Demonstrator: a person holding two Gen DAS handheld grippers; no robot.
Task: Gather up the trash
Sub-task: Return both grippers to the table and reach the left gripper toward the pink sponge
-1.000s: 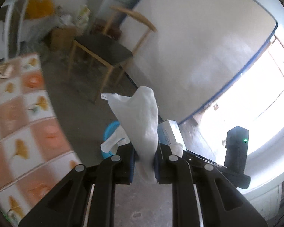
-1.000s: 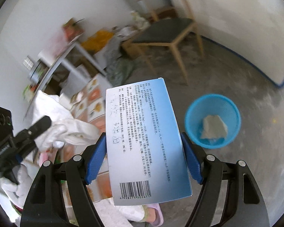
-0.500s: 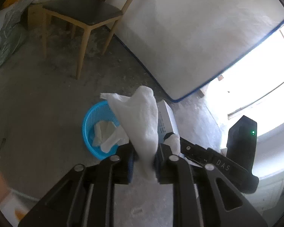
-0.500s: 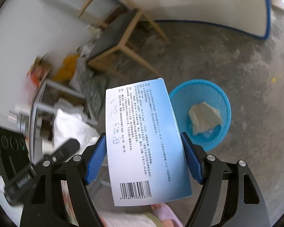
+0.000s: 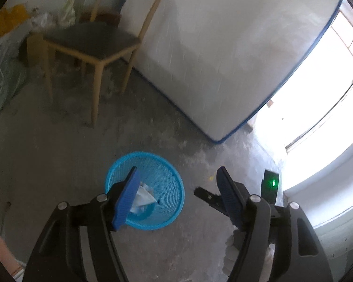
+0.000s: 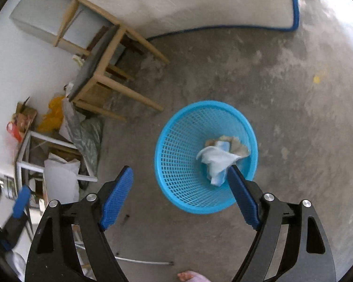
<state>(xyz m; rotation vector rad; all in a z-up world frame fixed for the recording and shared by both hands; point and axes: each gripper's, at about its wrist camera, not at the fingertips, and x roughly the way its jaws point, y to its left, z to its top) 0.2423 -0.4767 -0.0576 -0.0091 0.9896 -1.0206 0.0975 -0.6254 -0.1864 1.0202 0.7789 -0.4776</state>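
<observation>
A blue mesh basket (image 5: 167, 183) (image 6: 174, 155) stands on the concrete floor below both grippers. Crumpled white tissue and a pale blue-white box (image 6: 217, 159) lie inside it; the left wrist view shows the same trash (image 5: 144, 195) past the left finger. My left gripper (image 5: 177, 196) hangs above the basket's right rim with its jaws opening and nothing between them. My right gripper (image 6: 180, 196) hovers over the basket's near left wall, jaws opening too, also empty. The left gripper's blue pad (image 6: 21, 202) shows blurred at the far left of the right wrist view.
A wooden chair (image 5: 91, 42) (image 6: 101, 65) stands beyond the basket. A white panel with blue edging (image 5: 223, 58) leans on the wall. Bags, boxes and a white frame (image 6: 58, 141) crowd the left. Toes (image 6: 190, 277) and a thin rod (image 6: 141, 261) lie near me.
The left gripper let go of the white tissue and the right gripper let go of the box; both now lie in the basket. Both grippers sank toward the basket, and their jaws spread.
</observation>
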